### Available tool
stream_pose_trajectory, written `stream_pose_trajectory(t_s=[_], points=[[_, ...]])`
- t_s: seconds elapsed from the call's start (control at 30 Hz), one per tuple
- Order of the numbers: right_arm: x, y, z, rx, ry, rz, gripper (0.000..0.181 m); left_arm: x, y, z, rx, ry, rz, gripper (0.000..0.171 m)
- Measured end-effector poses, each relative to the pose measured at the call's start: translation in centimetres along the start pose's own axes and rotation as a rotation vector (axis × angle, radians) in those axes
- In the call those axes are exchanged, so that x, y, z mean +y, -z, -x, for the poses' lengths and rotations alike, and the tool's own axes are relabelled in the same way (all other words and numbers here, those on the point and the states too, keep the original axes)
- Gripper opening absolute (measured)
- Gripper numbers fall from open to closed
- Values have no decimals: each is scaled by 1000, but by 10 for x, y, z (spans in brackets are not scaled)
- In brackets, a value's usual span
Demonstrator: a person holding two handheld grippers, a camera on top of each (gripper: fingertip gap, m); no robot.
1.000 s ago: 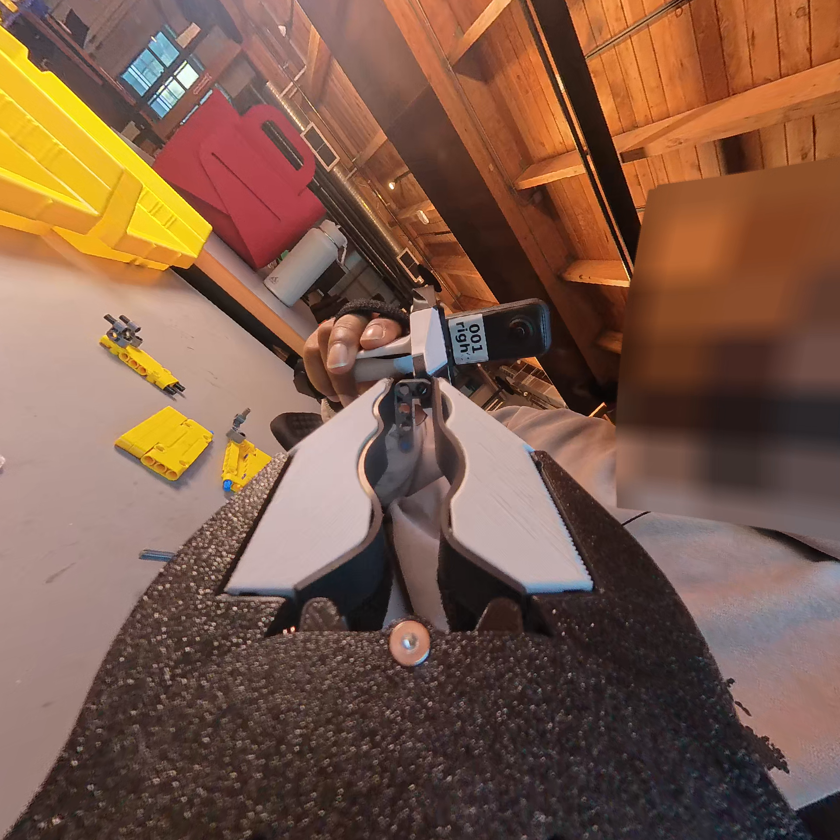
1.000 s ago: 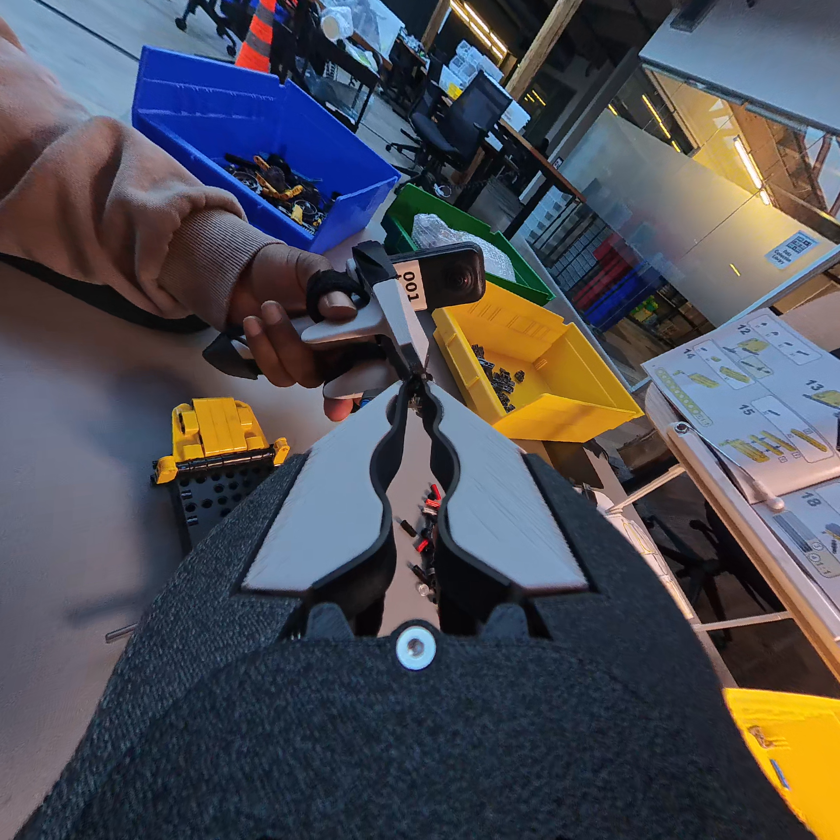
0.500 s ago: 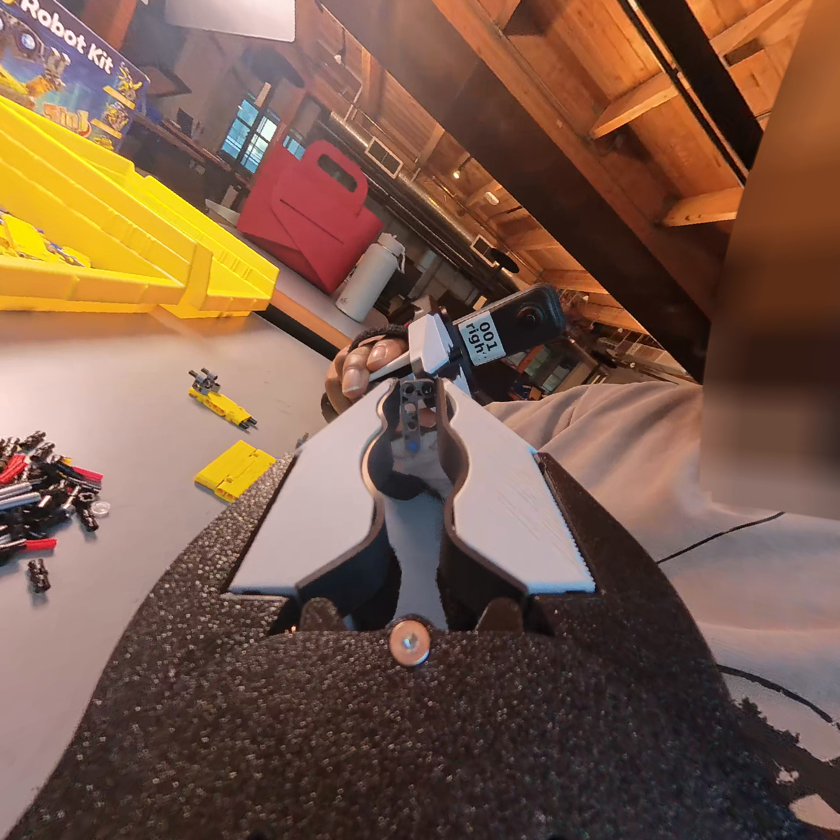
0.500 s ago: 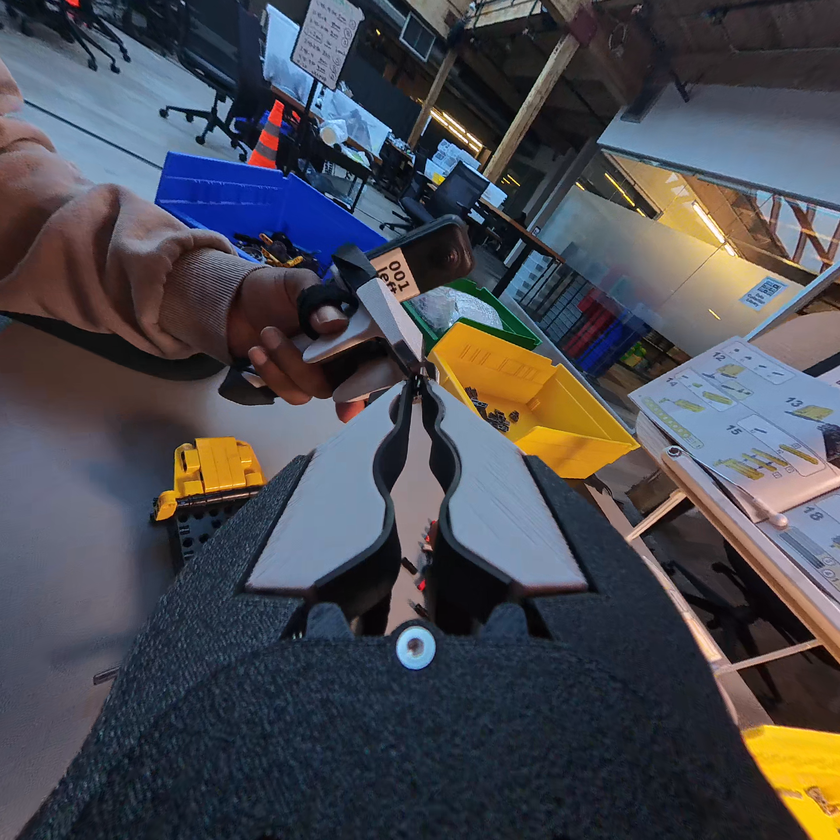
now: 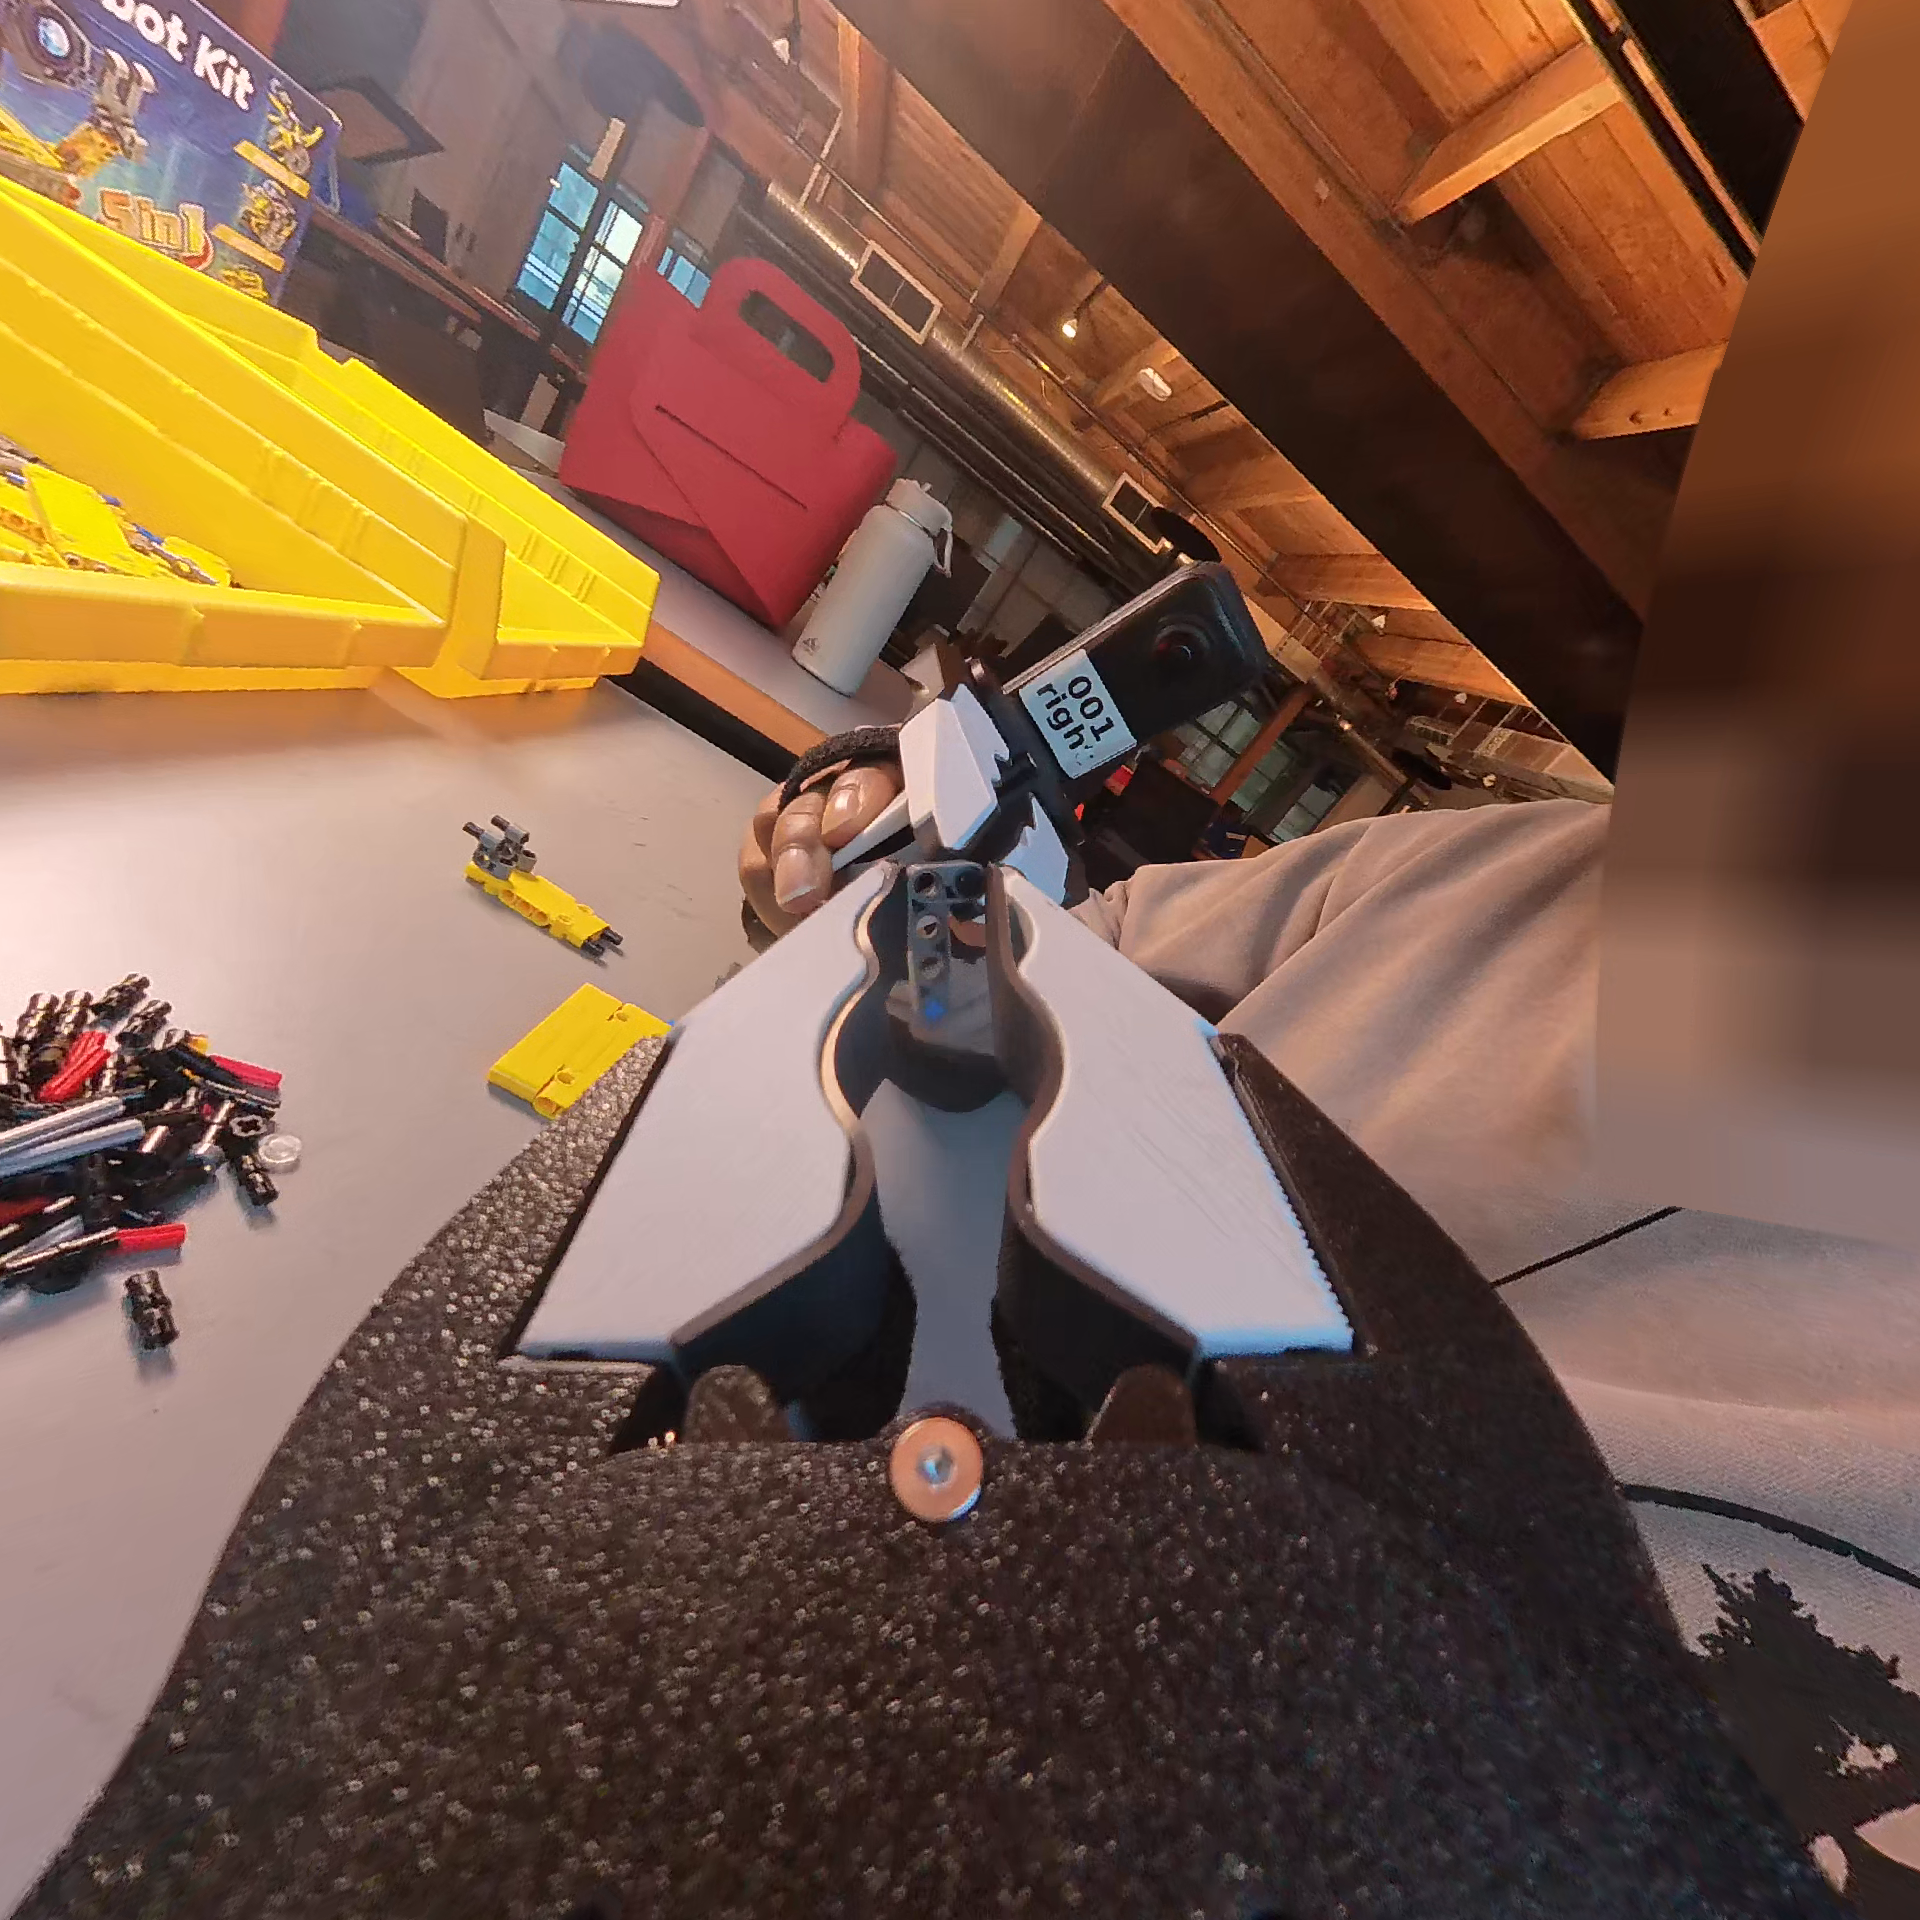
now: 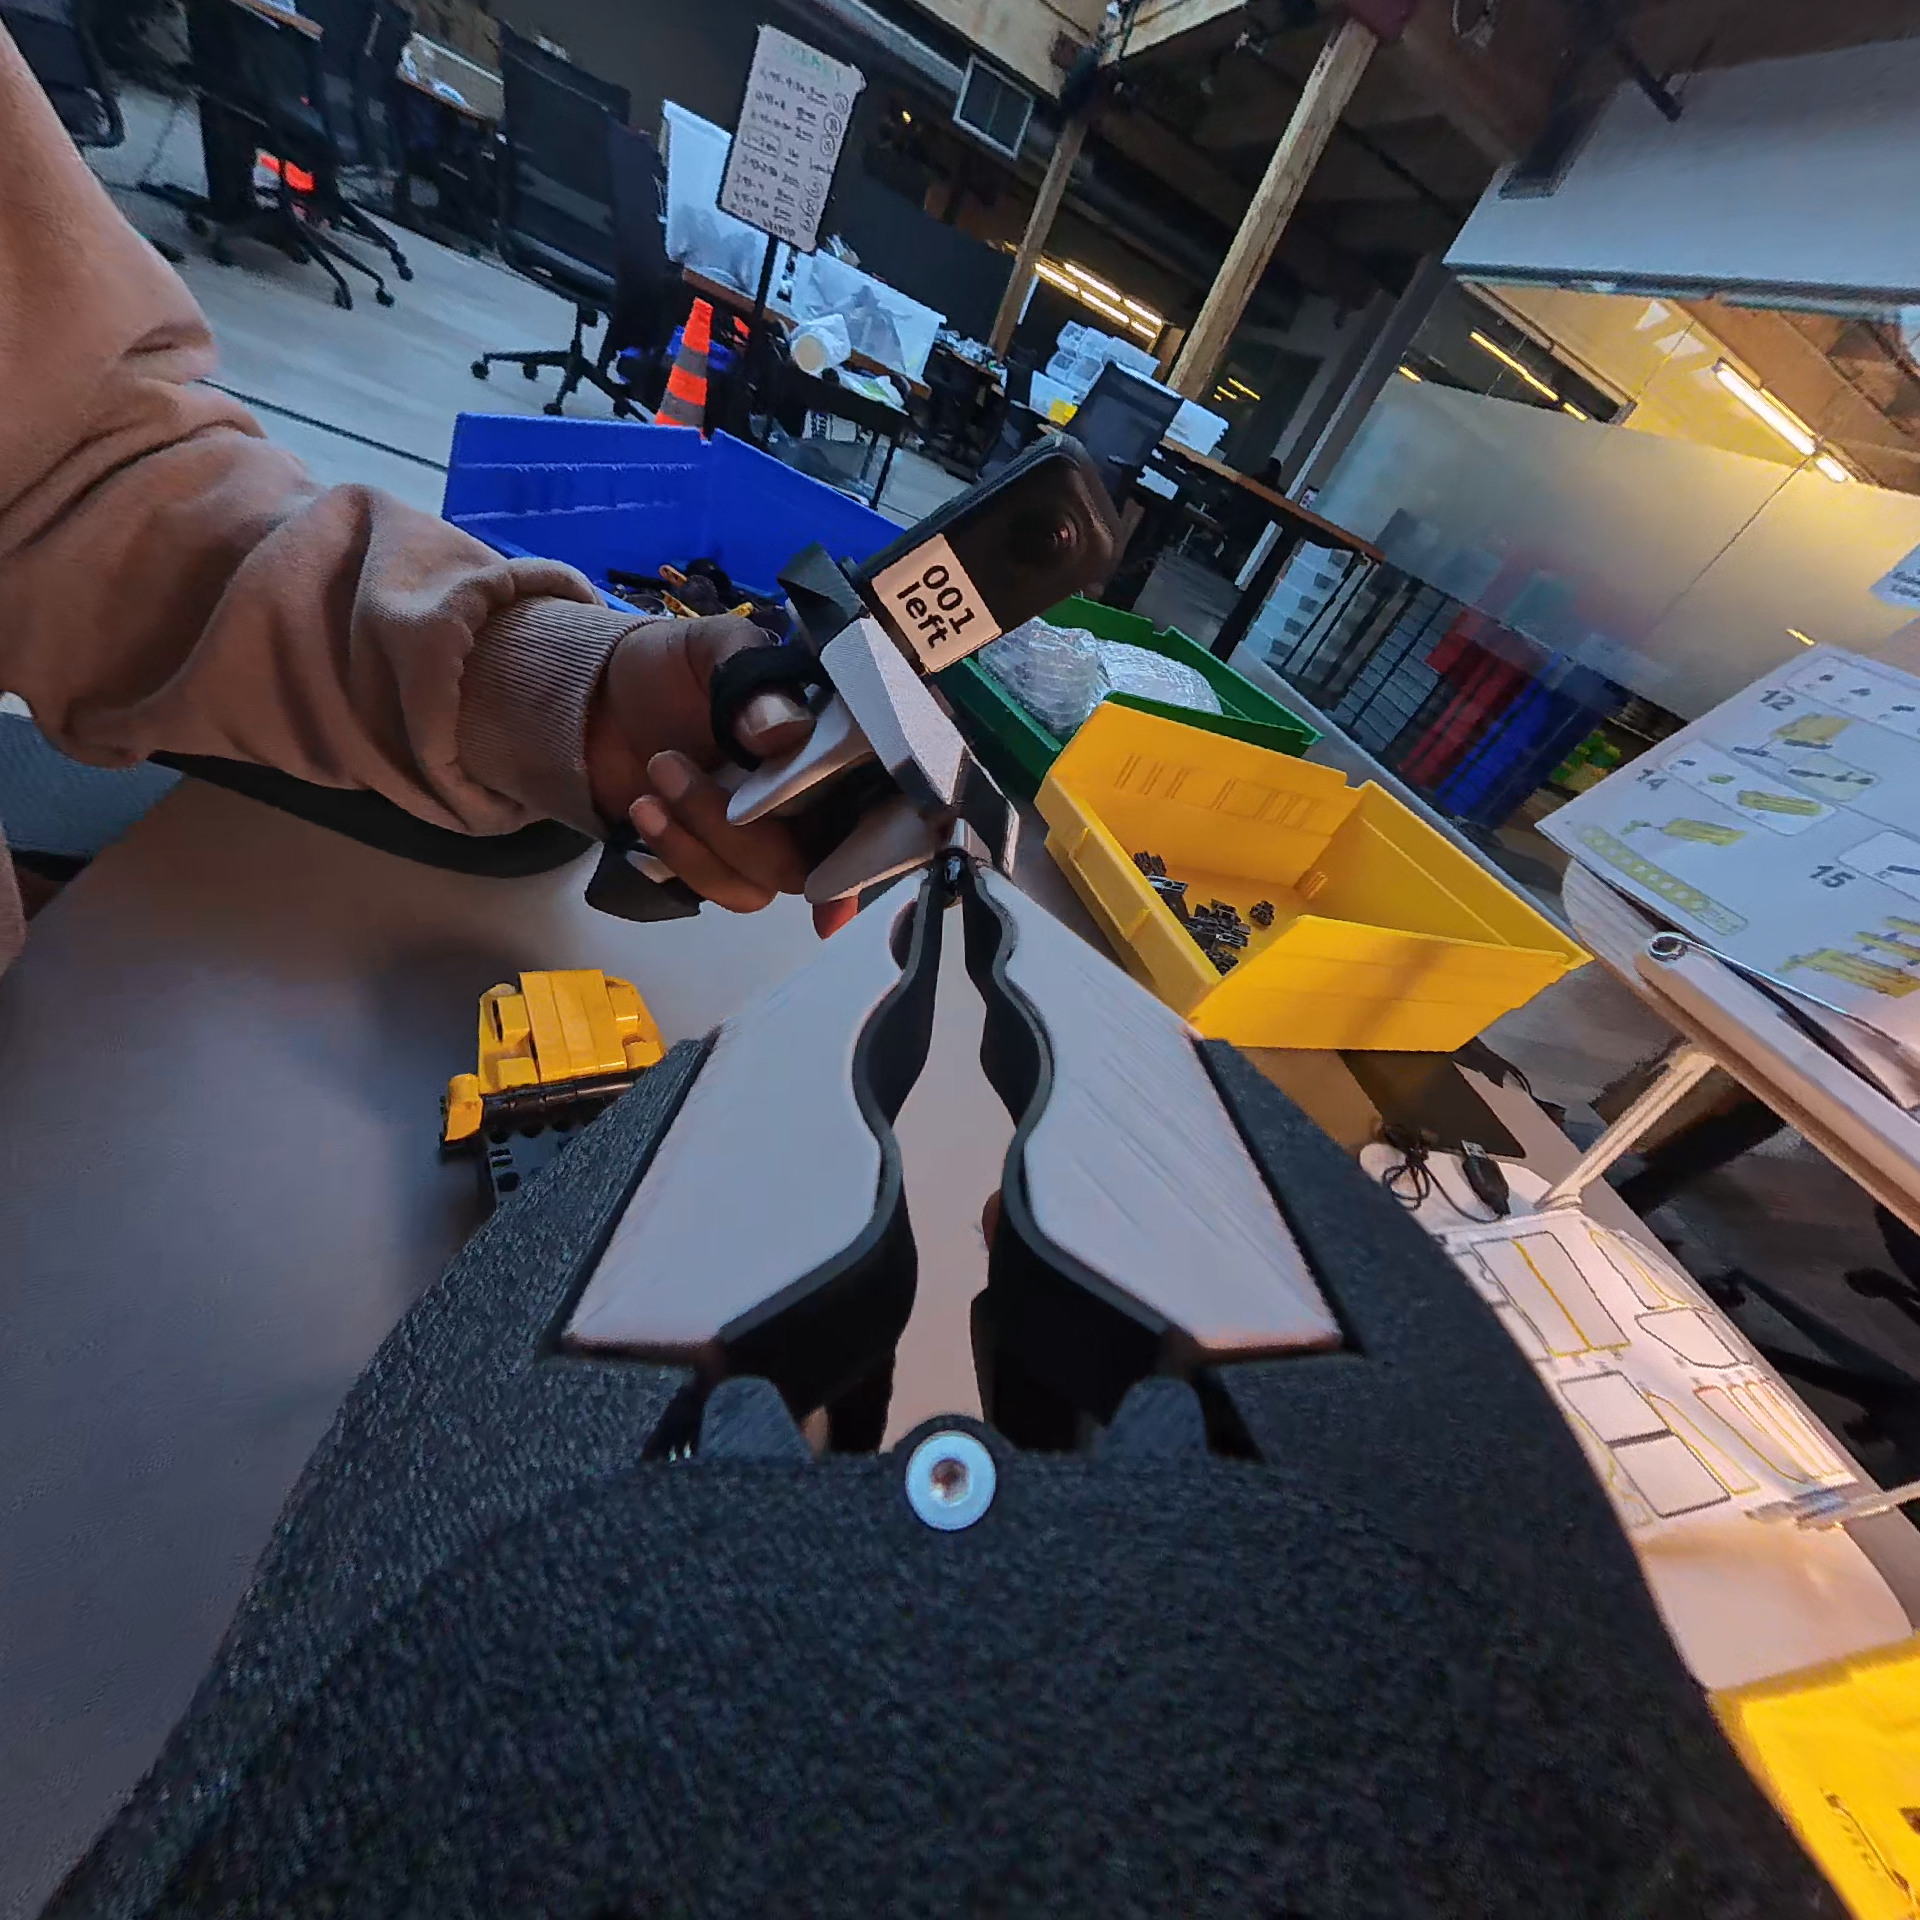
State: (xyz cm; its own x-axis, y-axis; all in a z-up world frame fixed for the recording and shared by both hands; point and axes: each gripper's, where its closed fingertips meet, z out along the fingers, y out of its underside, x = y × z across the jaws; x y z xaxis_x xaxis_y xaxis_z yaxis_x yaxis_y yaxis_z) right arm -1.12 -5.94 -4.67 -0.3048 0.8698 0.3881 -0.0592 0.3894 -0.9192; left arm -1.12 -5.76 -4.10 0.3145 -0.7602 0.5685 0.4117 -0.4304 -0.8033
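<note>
A: What does the left gripper (image 5: 940,883) look like from its own camera?

B: Two broad pale-grey fingers (image 5: 727,1143) with ribbed printed surfaces and wavy black inner edges, set in a black speckled foam-like body. A silver screw (image 5: 935,1468) sits at the centre below them.

A: And the right gripper (image 6: 951,878)?

B: The same build: grey fingers (image 6: 1143,1174), black edging, dark textured housing, one silver screw (image 6: 948,1477).

A: Anything mounted on them?

B: Each carries a black camera (image 6: 1023,540) on a grey handle, with a white label. A black strap loops over the hand.

A: Clothing?

B: A tan sleeve (image 6: 312,623) with a ribbed cuff.
</note>
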Motion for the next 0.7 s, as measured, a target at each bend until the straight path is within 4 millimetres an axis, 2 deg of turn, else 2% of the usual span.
stream_pose_trajectory(t_s=[0.03, 0.07, 0.1, 0.13, 0.17, 0.23, 0.3, 0.37, 0.43, 0.5, 0.57, 0.7], points=[[1, 4, -3, 4, 0, -2, 2, -22, 15, 1, 6, 14, -132, 0], [5, 16, -14, 41, -33, -3, 2, -47, 45, 8, -16, 47, -244, 0], [8, 28, -24, 65, -63, -9, 2, -55, 67, 12, -90, -19, -264, 0], [12, 31, -23, 63, -38, 21, 2, -34, 62, 16, -158, -97, -129, 0], [13, 25, -15, 43, -15, 32, 3, -15, 48, 17, -146, -93, -46, 0], [17, 9, -5, 6, -14, 43, 3, -5, 33, 26, -132, -40, -52, 0], [20, 4, -7, 1, -7, 62, 3, 1, 25, 19, -94, -30, 17, 21], [22, 2, -4, -13, -3, 70, 3, 15, 19, 22, -114, -46, 80, 40], [24, -2, 3, -25, 25, 88, 3, 28, 9, 18, -76, 2, 110, 46], [27, -6, 8, -25, 82, 116, 3, 35, 1, 16, -75, -5, 140, 41], [28, -8, 11, -19, 120, 142, 3, 37, -1, 16, -92, -44, 155, 16], [26, -10, 10, 13, 216, 174, 2, 34, 1, 14, -119, -83, 156, 15]])
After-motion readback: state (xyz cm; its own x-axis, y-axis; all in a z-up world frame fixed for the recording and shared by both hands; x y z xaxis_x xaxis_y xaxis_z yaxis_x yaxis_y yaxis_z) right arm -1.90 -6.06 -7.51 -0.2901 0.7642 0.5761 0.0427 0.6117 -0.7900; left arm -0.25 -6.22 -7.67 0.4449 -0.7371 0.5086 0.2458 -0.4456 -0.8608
